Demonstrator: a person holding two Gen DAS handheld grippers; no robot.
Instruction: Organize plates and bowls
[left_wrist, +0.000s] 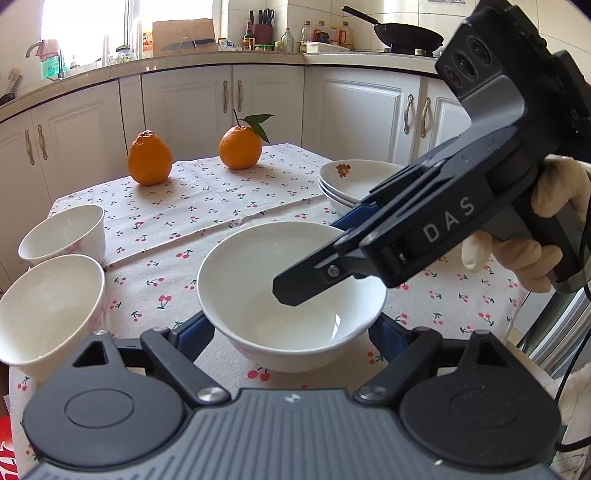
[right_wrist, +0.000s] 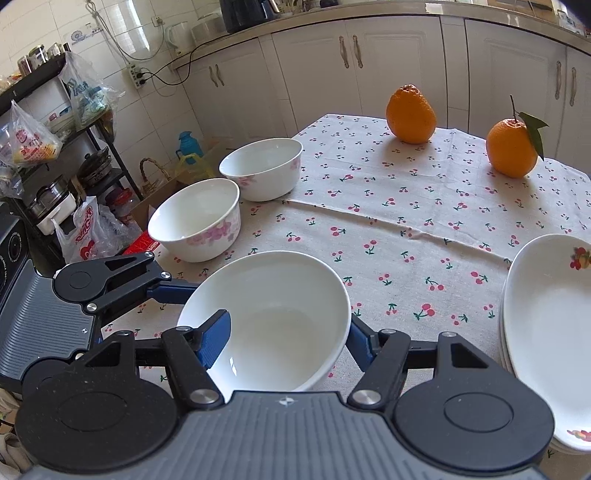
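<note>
A plain white bowl (left_wrist: 258, 266) (right_wrist: 280, 295) hangs just above the cherry-print tablecloth (left_wrist: 207, 206), near the front. My left gripper (left_wrist: 290, 336) spans it, a blue pad against each side of its outer wall. My right gripper (left_wrist: 310, 258) (right_wrist: 286, 341) comes in from the right; it is shut on the bowl's rim, one finger inside and one outside. Two flowered white bowls (left_wrist: 62, 236) (left_wrist: 48, 314) stand side by side at the left edge (right_wrist: 262, 166) (right_wrist: 195, 218). A stack of white plates (left_wrist: 351, 181) (right_wrist: 546, 321) sits at the right.
Two oranges (left_wrist: 149, 158) (left_wrist: 240, 147) stand at the table's far side. A gloved hand (left_wrist: 554, 206) holds the right gripper. White cabinets (left_wrist: 192, 107) line the wall behind. A cluttered rack and bags (right_wrist: 55, 147) stand beyond the left table edge.
</note>
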